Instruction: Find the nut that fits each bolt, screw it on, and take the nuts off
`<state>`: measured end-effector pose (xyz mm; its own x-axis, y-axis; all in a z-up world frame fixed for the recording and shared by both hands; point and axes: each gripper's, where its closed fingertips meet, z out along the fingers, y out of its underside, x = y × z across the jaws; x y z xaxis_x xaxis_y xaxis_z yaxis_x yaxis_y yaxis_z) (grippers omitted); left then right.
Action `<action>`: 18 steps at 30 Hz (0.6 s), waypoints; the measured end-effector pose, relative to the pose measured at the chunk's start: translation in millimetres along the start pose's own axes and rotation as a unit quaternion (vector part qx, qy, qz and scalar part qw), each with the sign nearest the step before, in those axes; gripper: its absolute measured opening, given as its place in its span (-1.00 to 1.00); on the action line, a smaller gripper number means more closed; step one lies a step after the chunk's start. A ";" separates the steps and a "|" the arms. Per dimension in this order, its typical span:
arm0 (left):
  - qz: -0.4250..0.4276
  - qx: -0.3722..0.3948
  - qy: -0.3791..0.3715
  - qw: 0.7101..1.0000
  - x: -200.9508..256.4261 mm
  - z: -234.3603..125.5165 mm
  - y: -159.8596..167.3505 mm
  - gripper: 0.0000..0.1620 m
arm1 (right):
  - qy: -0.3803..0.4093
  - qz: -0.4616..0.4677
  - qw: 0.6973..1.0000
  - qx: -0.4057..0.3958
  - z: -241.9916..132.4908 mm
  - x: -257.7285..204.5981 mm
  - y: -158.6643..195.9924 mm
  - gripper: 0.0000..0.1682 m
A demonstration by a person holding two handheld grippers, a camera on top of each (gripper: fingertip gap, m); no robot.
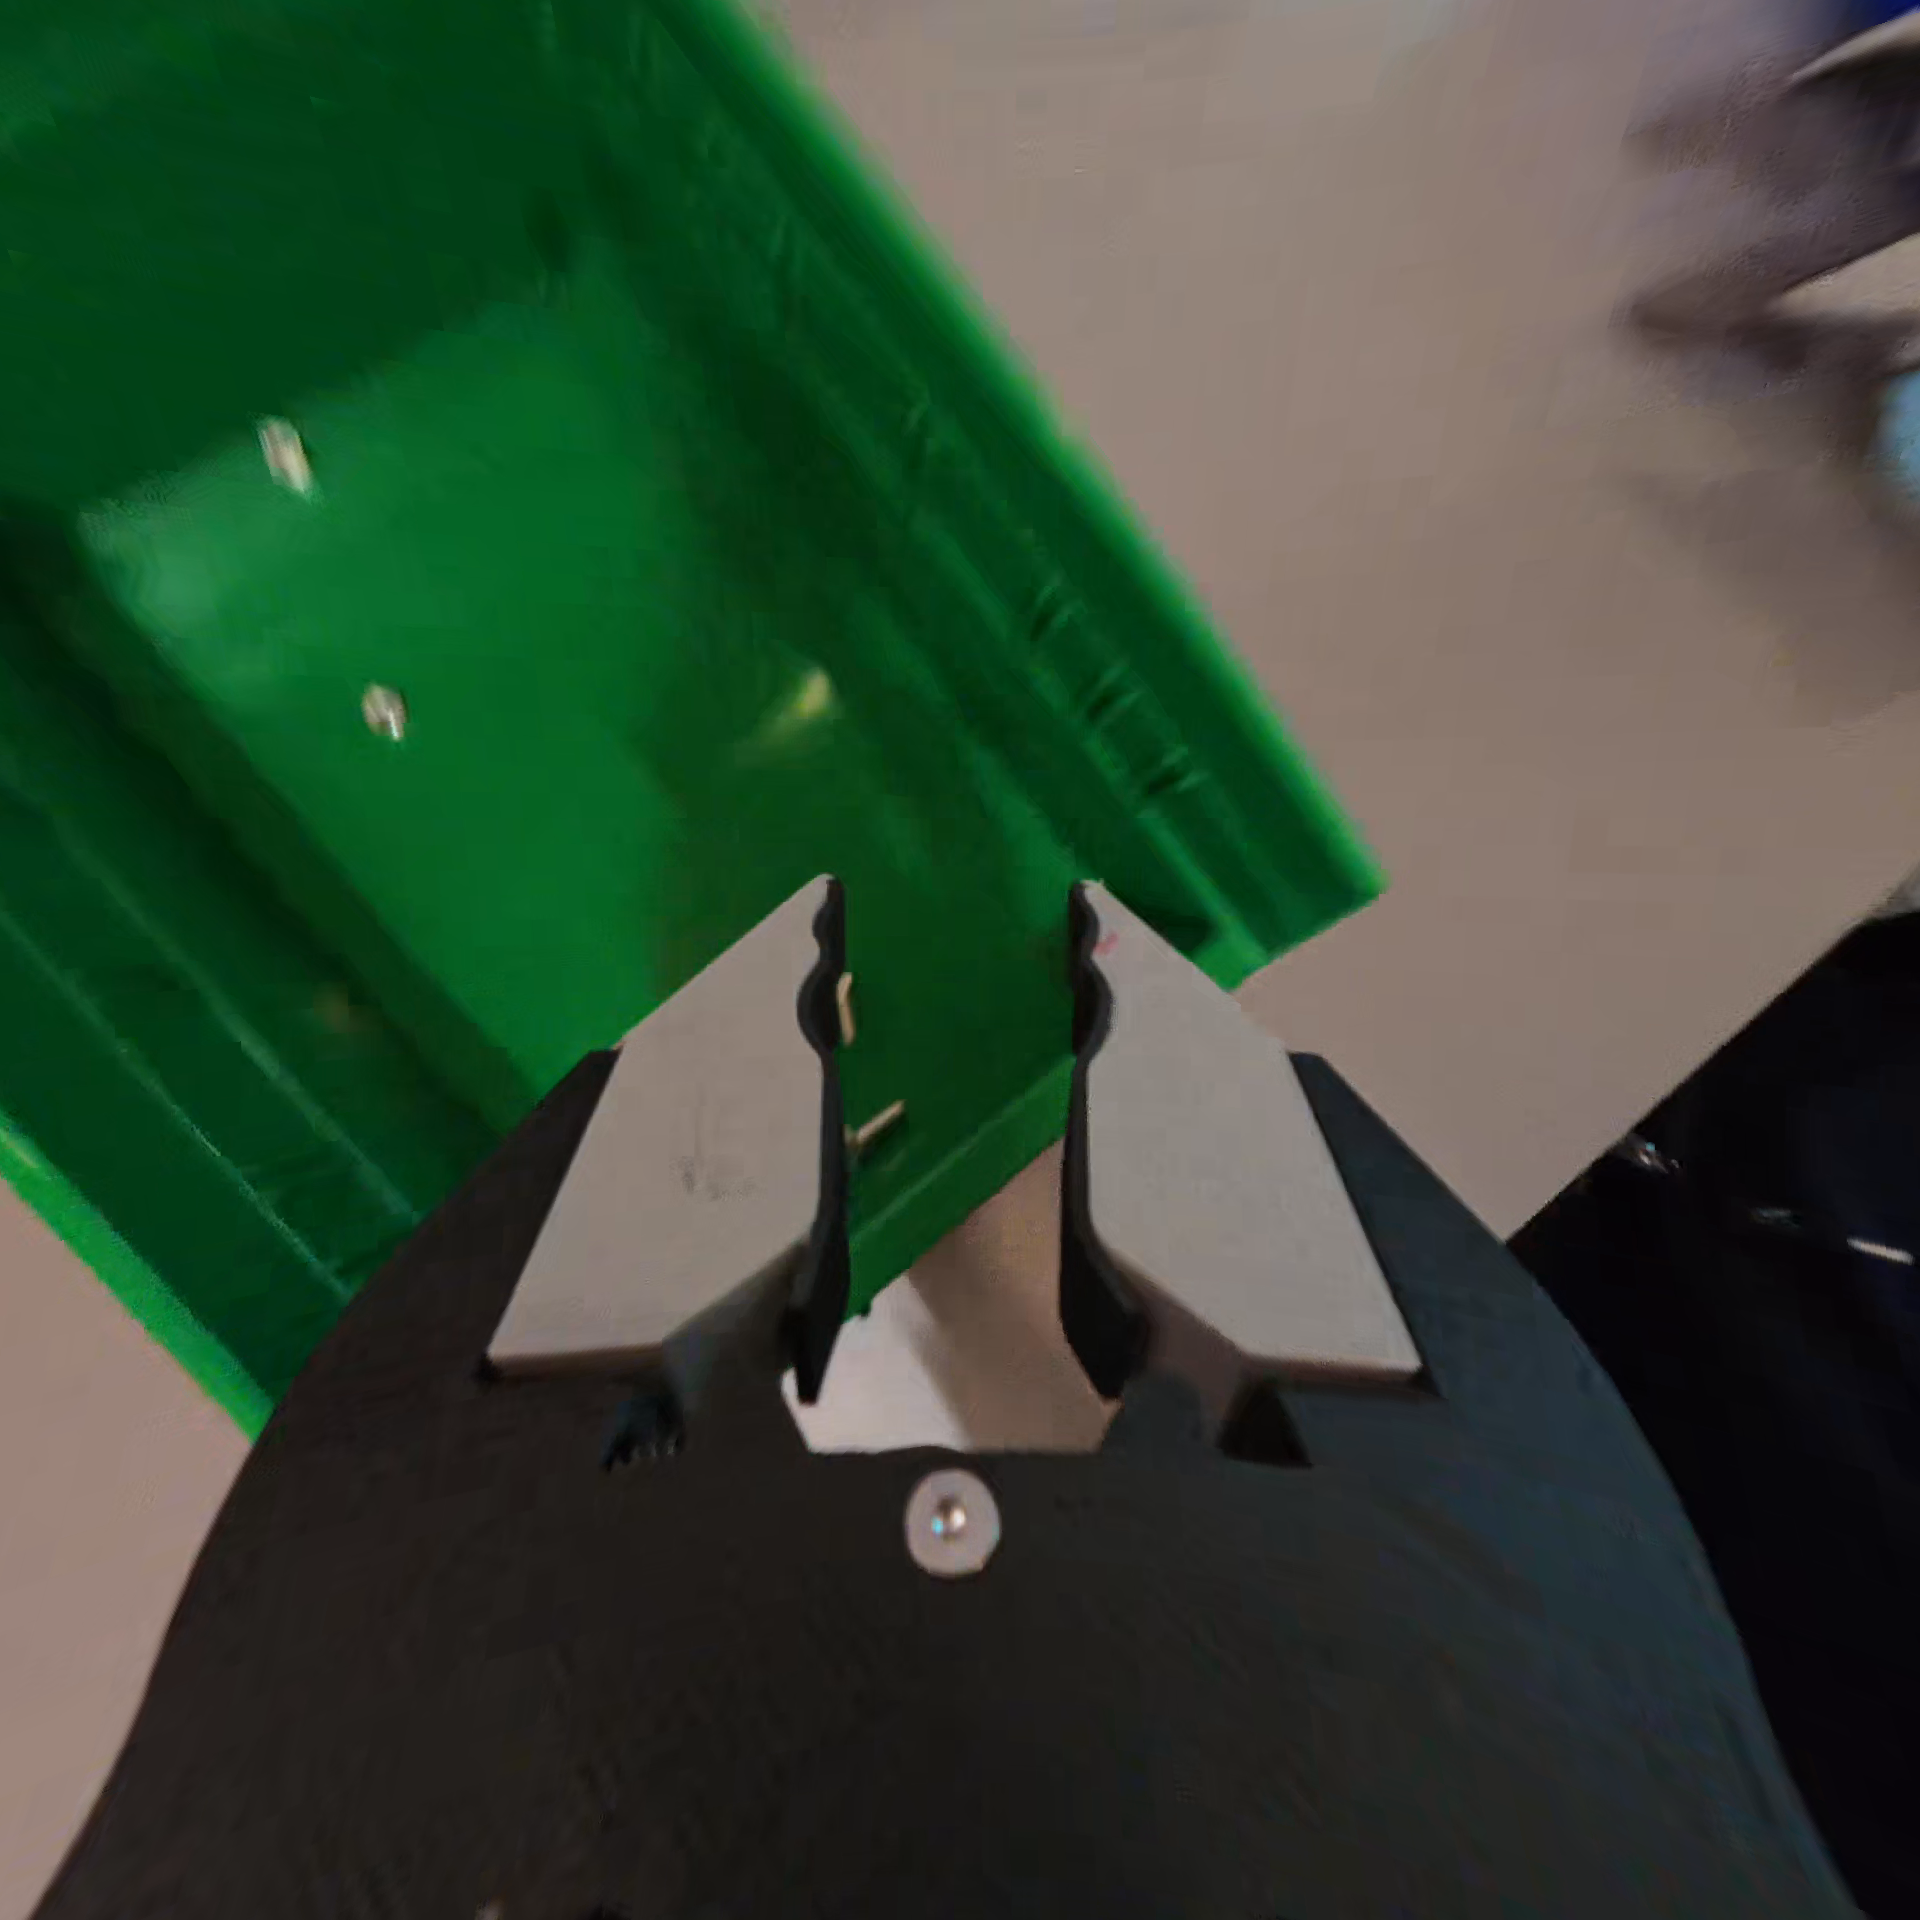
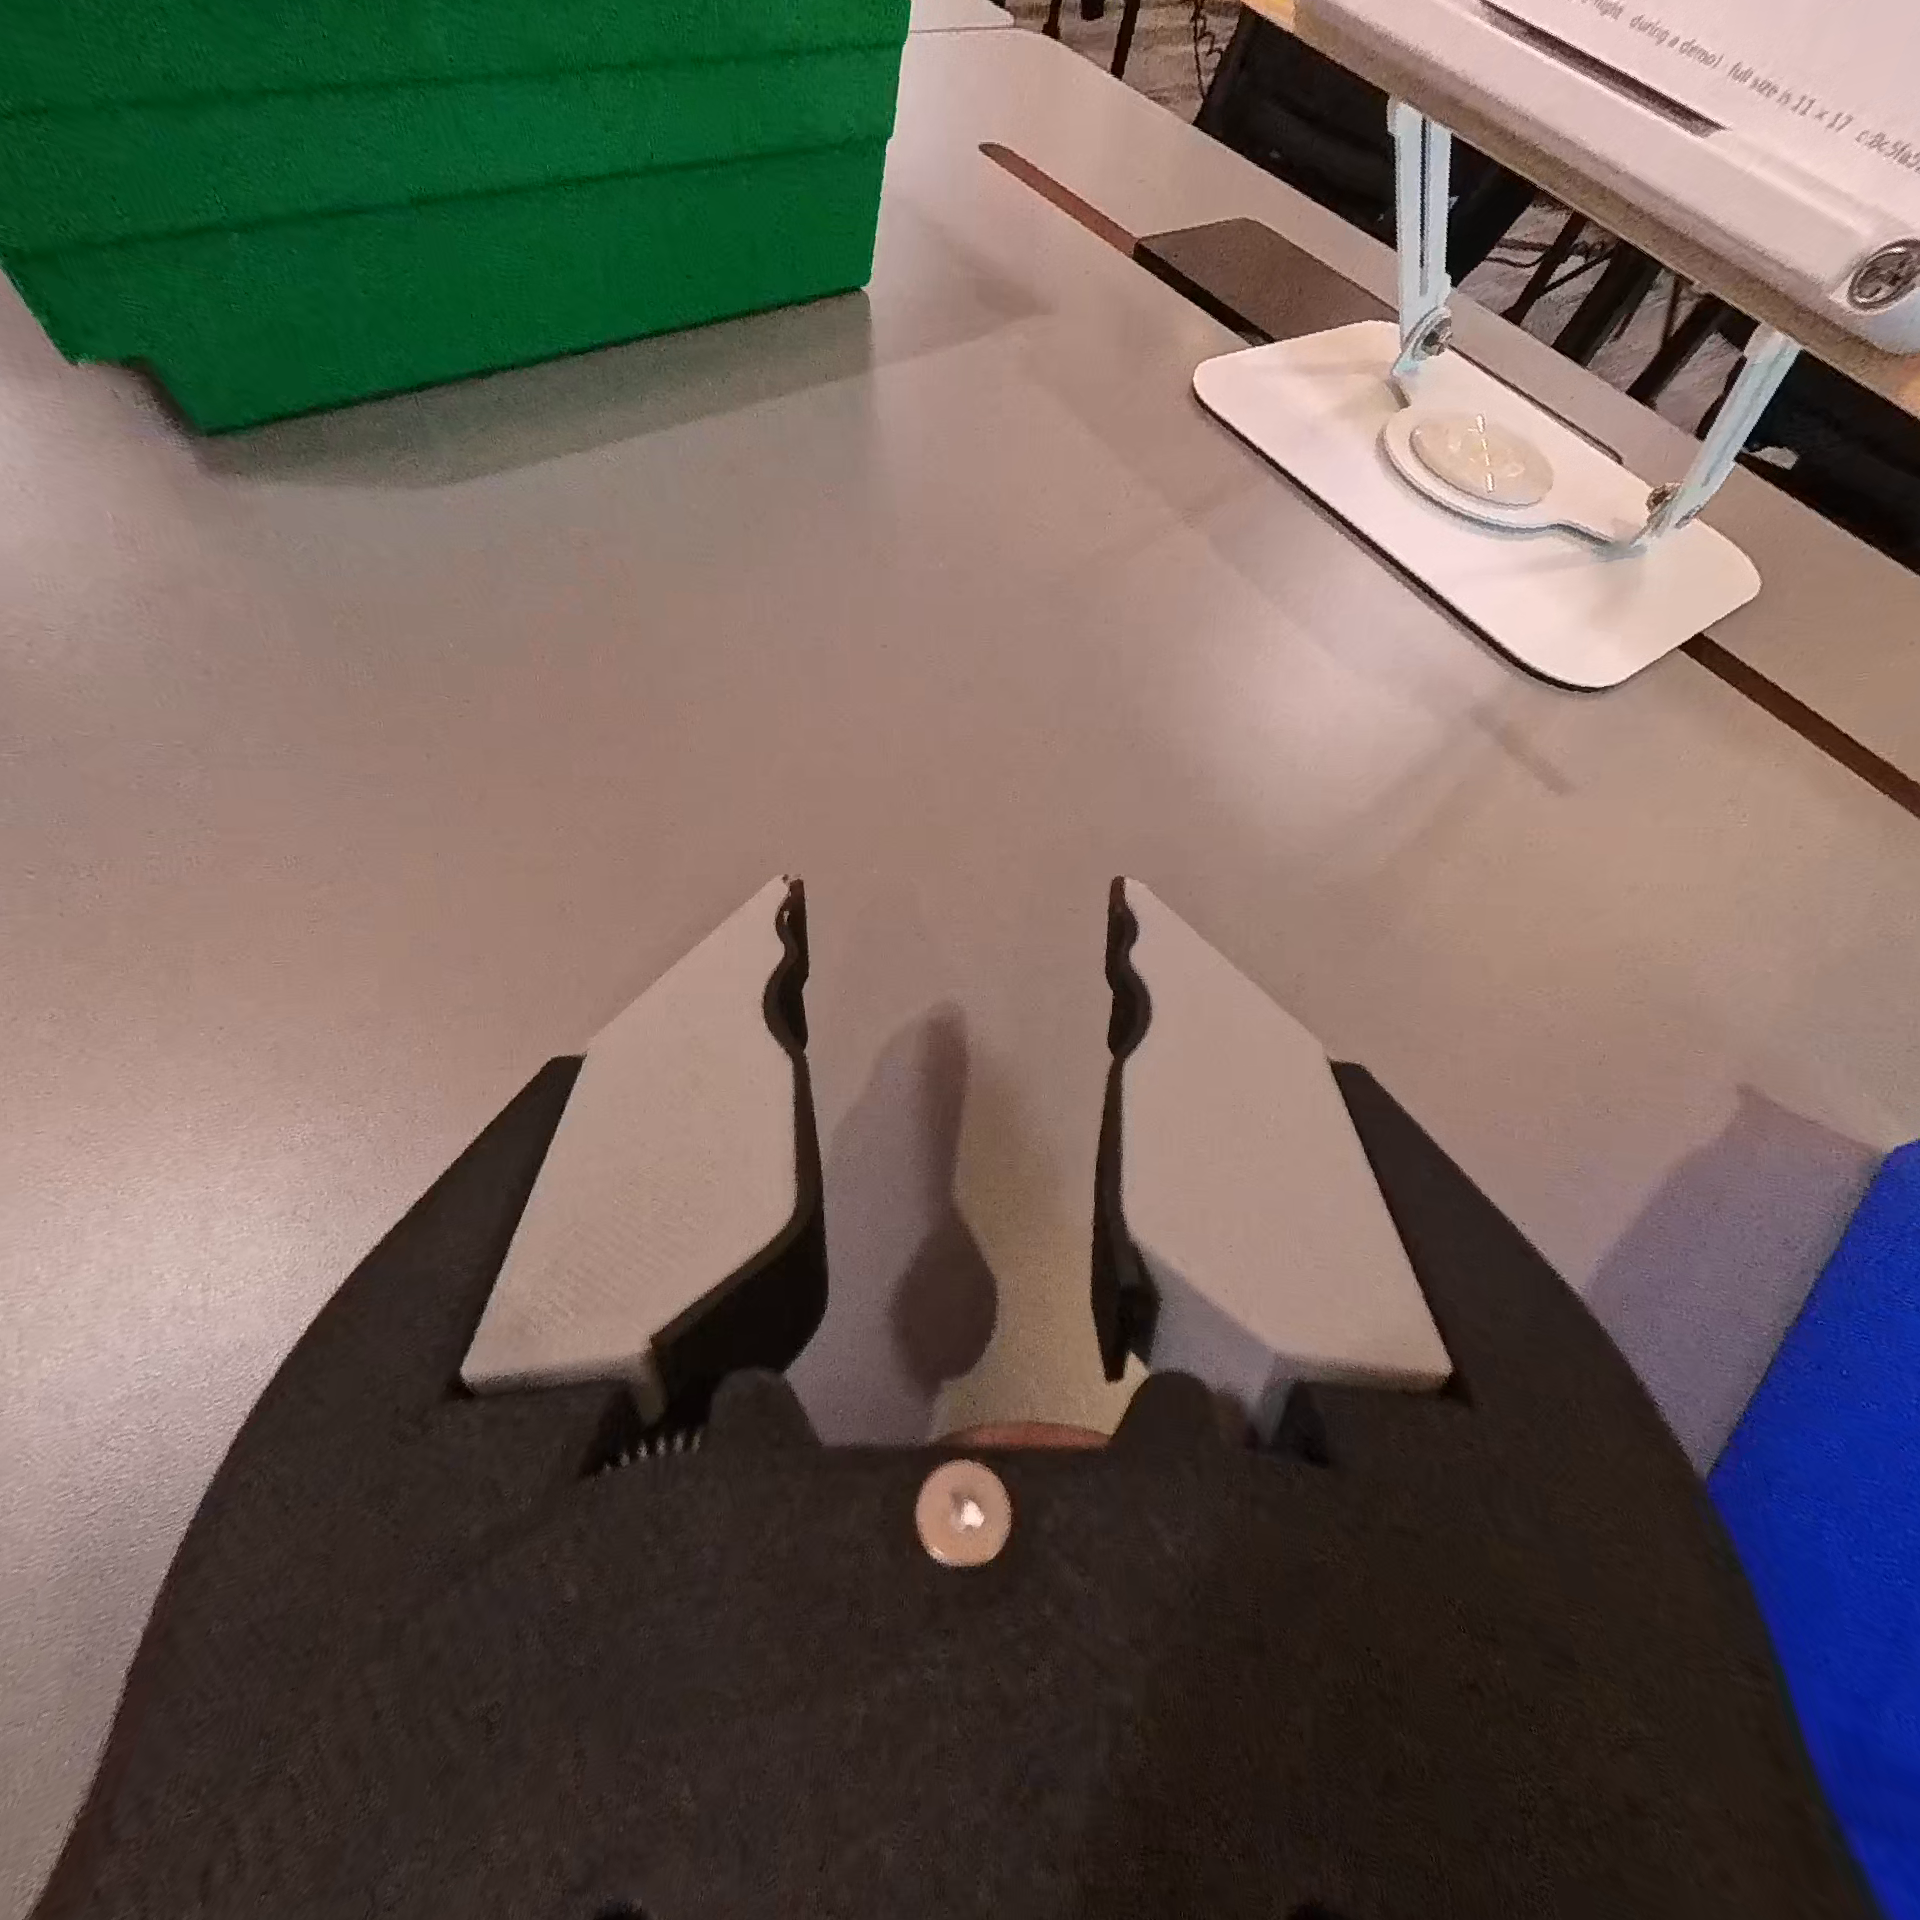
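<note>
Left gripper (image 1: pixel 954 894) partly open, empty, above green bin (image 1: pixel 540 582), right gripper (image 2: pixel 956 888) wider, empty, over grey table (image 2: pixel 520 675)

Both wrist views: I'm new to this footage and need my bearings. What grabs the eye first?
The bright green bin fills the upper left of the left wrist view, with small blurred metal parts on its floor and the open left gripper over its near end. In the right wrist view the open right gripper hangs over bare grey table, the bin far left and a white stand upper right.
</note>
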<state>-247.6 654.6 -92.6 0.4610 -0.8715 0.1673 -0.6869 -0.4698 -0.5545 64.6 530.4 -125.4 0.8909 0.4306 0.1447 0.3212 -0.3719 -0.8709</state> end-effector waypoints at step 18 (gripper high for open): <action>0.026 -0.178 -0.083 0.980 -34.8 48.3 43.2 -0.90 | -0.005 0.005 1.000 0.031 -11.6 -1.9 -11.3 -0.36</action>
<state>-266.3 671.5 -161.8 0.4853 -0.8743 -0.0053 -0.8507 -0.4708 -0.2338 63.0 524.3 -110.4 0.8902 0.4360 0.1319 0.2923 -0.3248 -0.8995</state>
